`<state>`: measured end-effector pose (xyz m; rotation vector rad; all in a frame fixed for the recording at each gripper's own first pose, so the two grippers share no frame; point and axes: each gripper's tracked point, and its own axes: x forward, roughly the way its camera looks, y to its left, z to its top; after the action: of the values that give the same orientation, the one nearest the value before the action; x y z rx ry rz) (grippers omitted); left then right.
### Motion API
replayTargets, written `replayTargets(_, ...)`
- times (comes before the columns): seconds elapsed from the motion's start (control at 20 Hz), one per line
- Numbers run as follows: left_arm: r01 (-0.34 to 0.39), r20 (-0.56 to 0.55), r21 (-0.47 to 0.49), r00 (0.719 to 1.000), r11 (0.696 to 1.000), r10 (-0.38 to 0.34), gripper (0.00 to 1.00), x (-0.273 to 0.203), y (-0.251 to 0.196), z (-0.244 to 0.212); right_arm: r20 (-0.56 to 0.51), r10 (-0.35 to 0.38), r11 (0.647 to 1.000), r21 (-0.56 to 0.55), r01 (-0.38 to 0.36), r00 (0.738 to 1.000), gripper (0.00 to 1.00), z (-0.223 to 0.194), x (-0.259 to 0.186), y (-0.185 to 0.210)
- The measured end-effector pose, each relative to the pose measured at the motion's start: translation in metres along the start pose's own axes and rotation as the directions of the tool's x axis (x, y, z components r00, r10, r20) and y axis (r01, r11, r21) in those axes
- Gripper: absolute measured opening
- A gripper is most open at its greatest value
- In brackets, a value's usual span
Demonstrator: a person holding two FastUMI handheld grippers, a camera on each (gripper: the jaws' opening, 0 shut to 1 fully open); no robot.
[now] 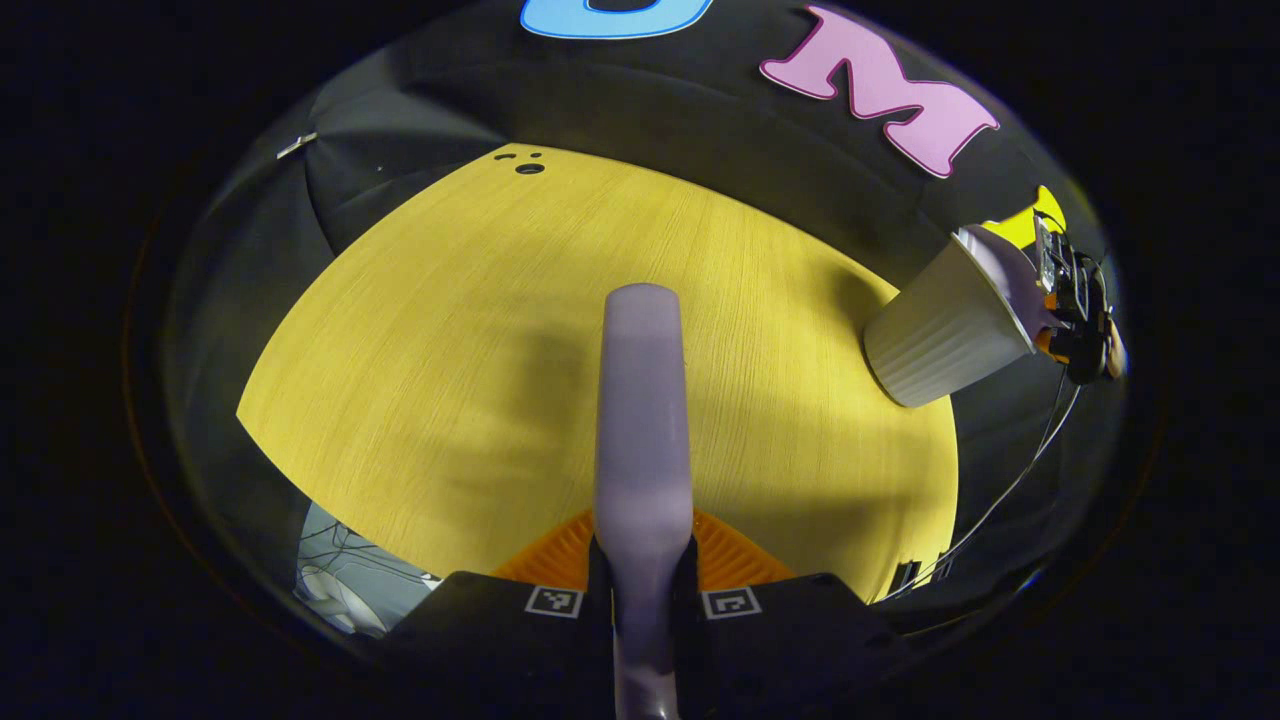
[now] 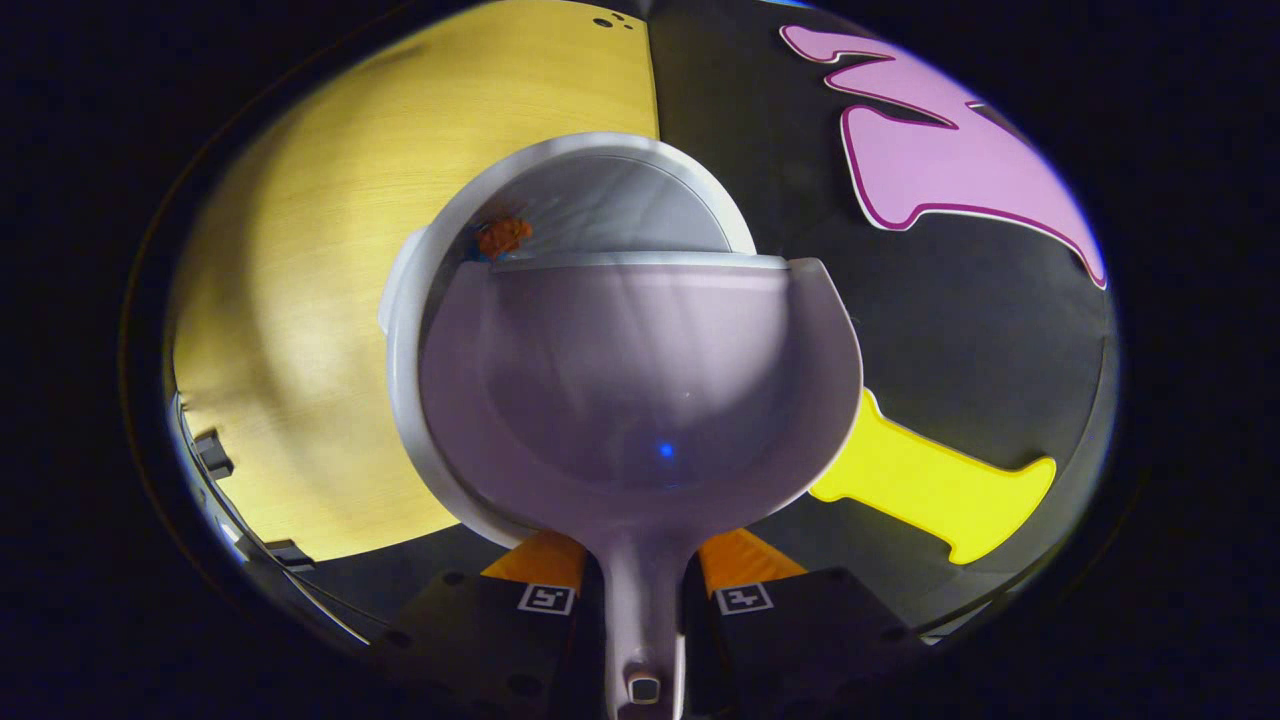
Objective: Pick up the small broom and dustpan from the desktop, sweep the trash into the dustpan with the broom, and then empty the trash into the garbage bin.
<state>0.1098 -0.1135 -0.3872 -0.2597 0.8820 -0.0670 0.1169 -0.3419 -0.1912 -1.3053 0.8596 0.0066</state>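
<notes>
Dustpan (image 2: 640, 390): handle clamped between both fingers of the right gripper (image 2: 645, 590), scoop tipped over the open mouth of the bin (image 2: 420, 260). Orange trash (image 2: 503, 236) lies inside the bin, just past the dustpan's lip. Bin stands at the edge of the desk (image 2: 300, 300).

Broom (image 1: 642, 420): handle clamped between both fingers of the left gripper (image 1: 642, 580), pointing out over the desk (image 1: 450, 330). Bin (image 1: 945, 330) sits far right at the desk's edge, the right gripper (image 1: 1075, 300) above its rim.
</notes>
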Motion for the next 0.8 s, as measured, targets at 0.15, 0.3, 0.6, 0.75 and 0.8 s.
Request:
replayTargets(0.15, -0.011, 0.027, 0.028, 1.0, 1.0, 0.01, 0.29, -0.002, 0.001, 0.008, -0.014, -0.003, 0.998, 0.068, 0.004, 1.0, 0.36, -0.007, 0.0, -0.001)
replayTargets(0.3, -0.009, 0.041, 0.034, 0.999, 0.999, 0.007, 0.29, -0.006, 0.005, 0.011, -0.021, 0.012, 0.98, 0.2, -0.007, 1.0, 0.36, -0.017, -0.005, -0.004)
replayTargets(0.6, -0.004, 0.063, 0.022, 0.998, 1.0, 0.003, 0.28, -0.01, 0.027, 0.014, 0.012, 0.105, 0.774, 0.627, -0.089, 0.994, 0.36, -0.007, -0.013, -0.01)
replayTargets(0.75, 0.009, 0.08, 0.043, 0.997, 0.999, -0.012, 0.29, -0.013, 0.038, 0.022, 0.02, 0.105, 0.647, 0.758, -0.083, 0.994, 0.39, -0.003, -0.015, -0.013)
replayTargets(0.8, 0.019, 0.084, 0.051, 0.996, 0.999, -0.024, 0.29, -0.015, 0.041, 0.025, 0.027, 0.109, 0.602, 0.794, -0.087, 0.994, 0.33, -0.001, -0.015, -0.011)
